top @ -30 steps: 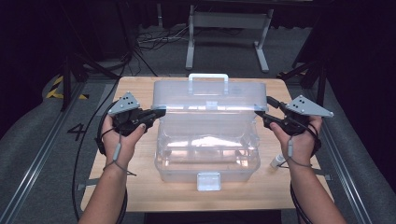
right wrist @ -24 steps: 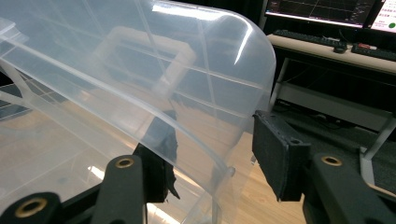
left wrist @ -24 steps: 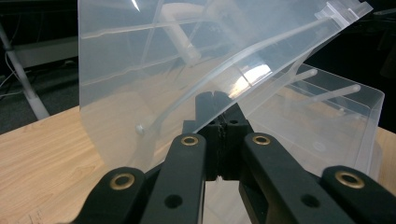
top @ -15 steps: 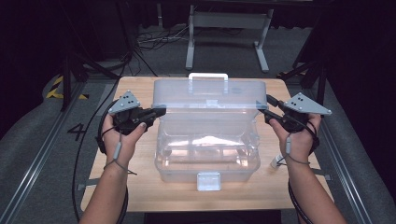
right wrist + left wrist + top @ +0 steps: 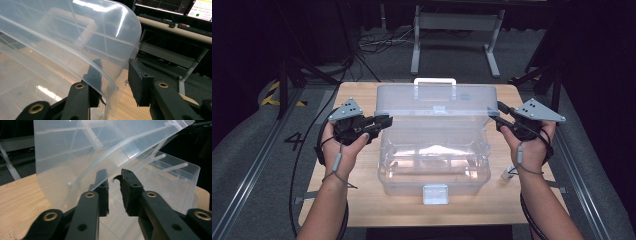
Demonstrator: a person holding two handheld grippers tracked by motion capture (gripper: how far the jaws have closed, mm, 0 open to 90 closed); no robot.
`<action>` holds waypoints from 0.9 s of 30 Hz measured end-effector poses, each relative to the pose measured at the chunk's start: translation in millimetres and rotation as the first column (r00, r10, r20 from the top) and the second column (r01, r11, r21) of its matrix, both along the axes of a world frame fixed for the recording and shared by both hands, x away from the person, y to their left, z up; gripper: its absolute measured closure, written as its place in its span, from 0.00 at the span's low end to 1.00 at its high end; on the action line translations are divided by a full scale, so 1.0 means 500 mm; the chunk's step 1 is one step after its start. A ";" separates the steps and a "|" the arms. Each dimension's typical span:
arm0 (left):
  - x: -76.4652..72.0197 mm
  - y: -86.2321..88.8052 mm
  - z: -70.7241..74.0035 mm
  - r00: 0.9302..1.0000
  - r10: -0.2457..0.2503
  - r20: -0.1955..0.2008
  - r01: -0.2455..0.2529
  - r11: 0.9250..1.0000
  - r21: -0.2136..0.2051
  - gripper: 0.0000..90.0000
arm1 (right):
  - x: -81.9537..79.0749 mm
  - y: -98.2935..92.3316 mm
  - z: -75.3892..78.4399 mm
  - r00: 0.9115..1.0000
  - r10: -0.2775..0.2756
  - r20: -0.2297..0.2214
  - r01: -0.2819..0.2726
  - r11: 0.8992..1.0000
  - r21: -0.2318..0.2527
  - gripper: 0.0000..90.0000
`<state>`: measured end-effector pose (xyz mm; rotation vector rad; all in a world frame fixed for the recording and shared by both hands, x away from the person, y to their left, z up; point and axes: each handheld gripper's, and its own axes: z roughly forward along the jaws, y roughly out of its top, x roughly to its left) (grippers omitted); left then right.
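Standing in the middle of the wooden table [image 5: 362, 200], the clear plastic storage box [image 5: 434, 165] has its hinged lid [image 5: 437, 107] raised and leaning back, with the white carry handle [image 5: 435, 81] at the lid's far edge and a white latch [image 5: 435, 194] on the box's near wall.

The left gripper [image 5: 384, 121] sits at the left end of the lid, just beside its edge. In the left gripper view its jaws have just been opening: a narrow gap stands between the pads, and the lid's edge [image 5: 110, 157] lies just past the tips, so the pads no longer press on it.

The right gripper [image 5: 493, 113] is at the right end of the lid. In the right gripper view its jaws have just been closing, yet they remain apart: one finger [image 5: 93, 75] lies behind the curved lid wall [image 5: 75, 42], the other pad stands clear of it on the outside, so the lid's rim runs between them without being pinched.

A small white marker-like thing [image 5: 508, 172] lies on the table just right of the box, under the right hand [image 5: 527, 147].
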<state>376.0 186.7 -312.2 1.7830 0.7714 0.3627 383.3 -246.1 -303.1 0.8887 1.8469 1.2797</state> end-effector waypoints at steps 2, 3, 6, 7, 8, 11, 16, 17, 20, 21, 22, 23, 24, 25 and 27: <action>-0.002 -0.001 0.000 1.000 0.002 -0.001 -0.002 1.000 0.010 0.80 | 0.001 0.000 0.001 1.000 0.001 -0.002 -0.001 1.000 -0.001 0.72; -0.003 0.000 0.000 1.000 0.004 -0.005 -0.004 1.000 0.015 0.80 | 0.002 -0.001 0.001 1.000 0.001 -0.004 -0.001 1.000 -0.001 0.72; -0.006 0.006 0.001 1.000 0.011 -0.008 -0.011 1.000 0.012 0.79 | 0.005 -0.001 0.001 1.000 -0.002 0.002 0.002 1.000 0.009 0.72; -0.007 0.009 0.002 1.000 0.012 -0.008 -0.012 1.000 0.013 0.79 | 0.005 -0.001 0.001 1.000 -0.004 0.005 0.004 1.000 0.012 0.72; -0.008 0.011 0.002 1.000 0.013 -0.009 -0.012 1.000 0.011 0.79 | 0.006 0.000 0.001 1.000 -0.008 0.010 0.008 1.000 0.010 0.72; -0.010 0.014 0.004 1.000 0.011 -0.012 -0.011 1.000 0.008 0.77 | 0.007 0.003 0.003 1.000 -0.015 0.015 0.015 1.000 0.007 0.72; -0.014 0.016 0.005 1.000 0.022 -0.013 -0.021 0.999 0.033 0.74 | 0.009 0.002 0.004 1.000 -0.015 0.015 0.015 1.000 0.012 0.72; -0.015 0.018 0.005 1.000 0.025 -0.015 -0.024 0.999 0.041 0.74 | 0.009 0.003 0.004 1.000 -0.017 0.019 0.017 1.000 0.009 0.72; -0.016 0.022 0.005 0.999 0.021 -0.024 -0.020 0.999 0.045 0.73 | 0.010 0.003 0.005 1.000 -0.022 0.019 0.022 1.000 0.002 0.73; -0.017 0.023 0.005 0.999 0.021 -0.027 -0.020 0.999 0.043 0.73 | 0.010 0.003 0.006 1.000 -0.021 0.018 0.021 1.000 -0.001 0.73; -0.018 0.025 0.005 0.999 0.016 -0.033 -0.014 0.999 0.036 0.72 | 0.010 0.003 0.006 1.000 -0.021 0.016 0.021 1.000 -0.003 0.73; -0.019 0.026 0.006 0.999 0.013 -0.038 -0.011 0.999 0.035 0.71 | 0.012 0.002 0.006 1.000 -0.022 0.015 0.022 1.000 -0.001 0.73; -0.021 0.028 0.007 0.999 0.015 -0.038 -0.013 0.999 0.039 0.69 | 0.013 0.002 0.006 1.000 -0.023 0.014 0.023 1.000 0.000 0.74; -0.022 0.029 0.008 0.999 0.015 -0.035 -0.013 0.999 0.042 0.69 | 0.014 0.002 0.007 1.000 -0.024 0.012 0.024 1.000 0.000 0.74; -0.024 0.033 0.010 0.999 0.018 -0.033 -0.017 0.999 0.039 0.68 | 0.015 0.002 0.007 1.000 -0.026 0.011 0.026 1.000 -0.003 0.75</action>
